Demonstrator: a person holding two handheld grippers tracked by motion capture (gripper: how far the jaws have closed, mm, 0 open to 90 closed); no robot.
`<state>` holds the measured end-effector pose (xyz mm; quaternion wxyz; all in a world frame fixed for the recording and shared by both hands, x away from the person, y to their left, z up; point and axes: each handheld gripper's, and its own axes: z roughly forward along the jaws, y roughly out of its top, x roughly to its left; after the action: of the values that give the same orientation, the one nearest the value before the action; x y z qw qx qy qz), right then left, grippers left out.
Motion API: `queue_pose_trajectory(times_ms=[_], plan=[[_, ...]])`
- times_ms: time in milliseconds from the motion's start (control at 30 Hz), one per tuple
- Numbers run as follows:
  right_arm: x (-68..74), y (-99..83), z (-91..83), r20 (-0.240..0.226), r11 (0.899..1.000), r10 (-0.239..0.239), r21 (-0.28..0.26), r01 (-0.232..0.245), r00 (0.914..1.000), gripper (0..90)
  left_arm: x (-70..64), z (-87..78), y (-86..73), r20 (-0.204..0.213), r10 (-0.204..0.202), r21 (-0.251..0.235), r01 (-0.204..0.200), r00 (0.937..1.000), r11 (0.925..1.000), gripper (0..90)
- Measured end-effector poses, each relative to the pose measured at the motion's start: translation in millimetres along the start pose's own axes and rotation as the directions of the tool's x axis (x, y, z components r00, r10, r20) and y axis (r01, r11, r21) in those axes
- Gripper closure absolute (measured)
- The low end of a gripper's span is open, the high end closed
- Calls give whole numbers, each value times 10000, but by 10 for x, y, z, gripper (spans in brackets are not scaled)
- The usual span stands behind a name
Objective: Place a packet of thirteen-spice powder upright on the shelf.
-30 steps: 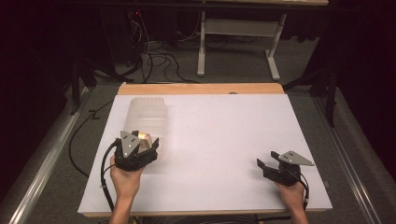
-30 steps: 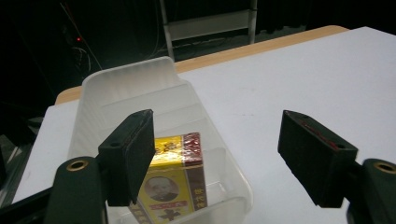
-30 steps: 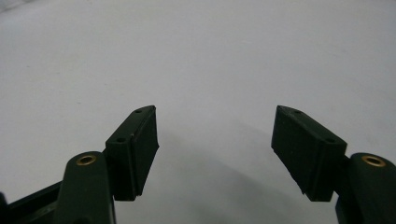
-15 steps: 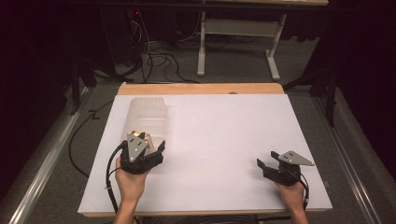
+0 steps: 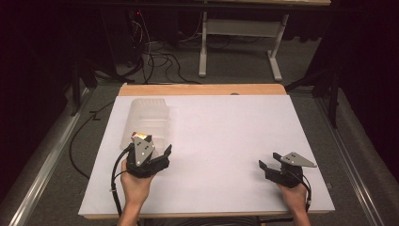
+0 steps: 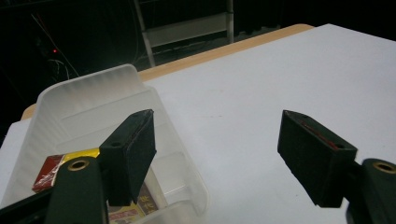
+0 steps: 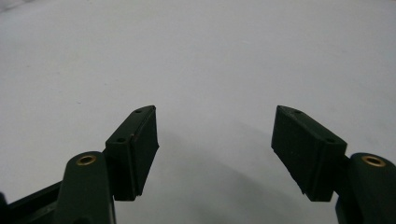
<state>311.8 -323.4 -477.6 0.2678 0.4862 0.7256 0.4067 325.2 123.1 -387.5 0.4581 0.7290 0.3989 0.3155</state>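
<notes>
the translucent white ribbed plastic bin (image 5: 146, 123), near left, looks light, thin, flexible; pinch its rim. left gripper (image 5: 151, 157) and right gripper (image 5: 269, 165) gape, empty.

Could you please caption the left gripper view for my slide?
Open left tool poised beside a translucent bin holding a red-and-yellow packet.

Overhead view; two close table-level (image 5: 226, 136) views

black two-jaw claw (image 5: 151, 159) units with brass screws, grey triangular plates, trailing black cables.
</notes>
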Motion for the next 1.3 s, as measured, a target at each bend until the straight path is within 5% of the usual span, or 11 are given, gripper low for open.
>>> queue_pose_trajectory(times_ms=[300,400,733,833,1000,1300], plan=[[0,-1,0,-2,10000,1,-17,-1,10000,319,-102,41,-26,401,97,123,-102,9991,9999,282],[0,-1,0,-4,10000,-2,-22,2,10000,319,-110,57,-37,871,-245,97,238,9959,9997,283],[-2,-1,-1,-9,10000,4,-28,-4,10000,319,-184,85,-49,1058,-142,177,124,9943,9998,283],[0,-2,-2,-5,10000,24,-26,-24,10000,319,-201,103,-62,1416,-385,191,362,9892,9992,282],[-1,-1,-1,-4,10000,-2,-30,2,10000,319,-244,122,-74,1201,-70,283,37,9927,9996,283],[0,-1,-1,-3,10000,-5,-29,5,10000,319,-328,178,-103,1509,-9,403,-52,9885,9992,285]])
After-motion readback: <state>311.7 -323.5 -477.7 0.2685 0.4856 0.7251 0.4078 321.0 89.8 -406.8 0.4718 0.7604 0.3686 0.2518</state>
